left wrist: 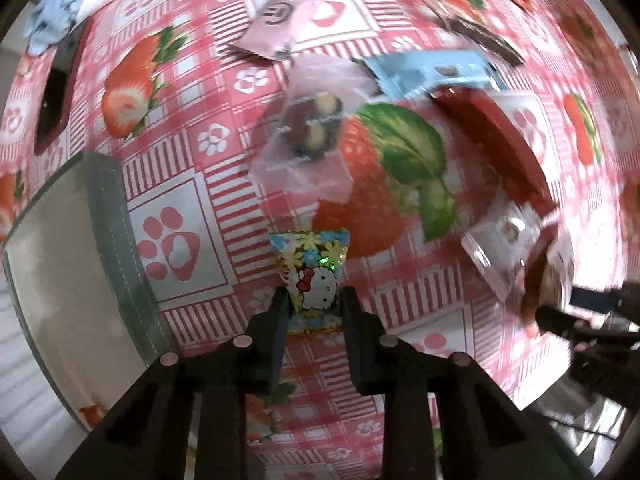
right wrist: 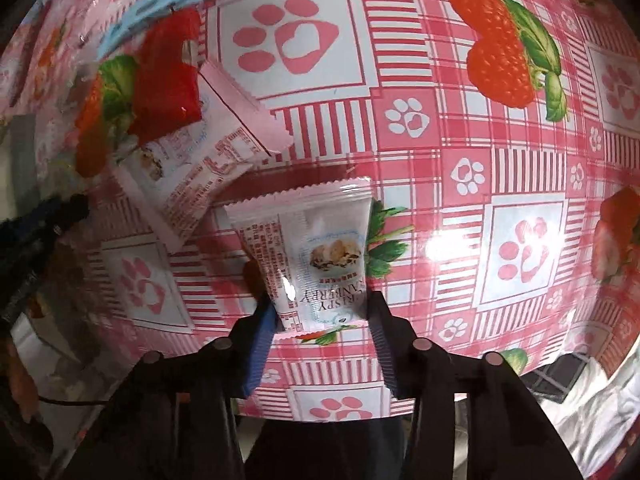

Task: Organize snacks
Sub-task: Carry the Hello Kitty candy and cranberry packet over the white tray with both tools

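Snacks lie scattered across the desk (left wrist: 192, 184), on its pink check cloth printed with strawberries and paw marks. Left tool (left wrist: 314, 304) points straight down and is clamped on a small foil sweet (left wrist: 310, 268) with a cartoon cat and flowers on the wrapper; the sweet stands pinched between the two dark fingers, clear of the cloth. Beyond it, farther out, sit a clear-wrapped chocolate piece (left wrist: 314, 128), a light blue packet (left wrist: 430, 70), a pale pink packet (left wrist: 288, 20) and a red packet (left wrist: 496, 136), all a bit blurred. To the left, a grey-green fabric box (left wrist: 72, 232) stands at the desk's edge. Right tool (right wrist: 322, 312) is tilted steeply downward and grips a pink-and-white cranberry crisp packet (right wrist: 316, 248) by its near end, fingers pressed on both sides. Just left of that, a second pink packet (right wrist: 200, 168) of the same sort lies flat, a red wrapper (right wrist: 168, 76) overlapping its far end.
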### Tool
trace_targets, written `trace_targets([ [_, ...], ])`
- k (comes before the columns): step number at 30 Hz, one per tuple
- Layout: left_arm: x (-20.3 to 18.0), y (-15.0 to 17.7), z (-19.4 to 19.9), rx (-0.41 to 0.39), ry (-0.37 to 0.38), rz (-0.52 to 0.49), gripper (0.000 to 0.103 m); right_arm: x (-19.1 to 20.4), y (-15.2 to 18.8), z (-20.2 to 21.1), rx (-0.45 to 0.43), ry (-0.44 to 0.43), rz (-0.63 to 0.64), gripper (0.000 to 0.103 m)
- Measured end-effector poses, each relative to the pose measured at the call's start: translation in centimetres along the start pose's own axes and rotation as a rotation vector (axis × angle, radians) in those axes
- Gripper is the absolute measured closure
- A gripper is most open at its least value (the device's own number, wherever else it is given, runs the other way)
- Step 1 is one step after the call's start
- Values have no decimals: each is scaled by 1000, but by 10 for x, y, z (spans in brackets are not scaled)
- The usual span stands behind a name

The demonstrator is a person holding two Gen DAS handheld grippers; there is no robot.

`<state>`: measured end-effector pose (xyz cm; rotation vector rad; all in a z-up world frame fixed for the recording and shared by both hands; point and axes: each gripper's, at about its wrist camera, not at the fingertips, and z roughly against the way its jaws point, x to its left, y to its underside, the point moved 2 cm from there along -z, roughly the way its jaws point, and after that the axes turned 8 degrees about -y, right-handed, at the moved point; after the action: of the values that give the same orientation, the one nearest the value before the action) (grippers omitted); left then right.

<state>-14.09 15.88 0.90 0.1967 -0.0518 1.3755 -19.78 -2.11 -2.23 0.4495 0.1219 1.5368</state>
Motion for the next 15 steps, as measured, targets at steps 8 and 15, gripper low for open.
trace_targets([
  [8,20,14,29,-63,83,12,76,7,7,36,-71,-91,20,58],
  [15,63,25,56,-132,144,109,76,16,-3,67,-118,-129,49,74],
])
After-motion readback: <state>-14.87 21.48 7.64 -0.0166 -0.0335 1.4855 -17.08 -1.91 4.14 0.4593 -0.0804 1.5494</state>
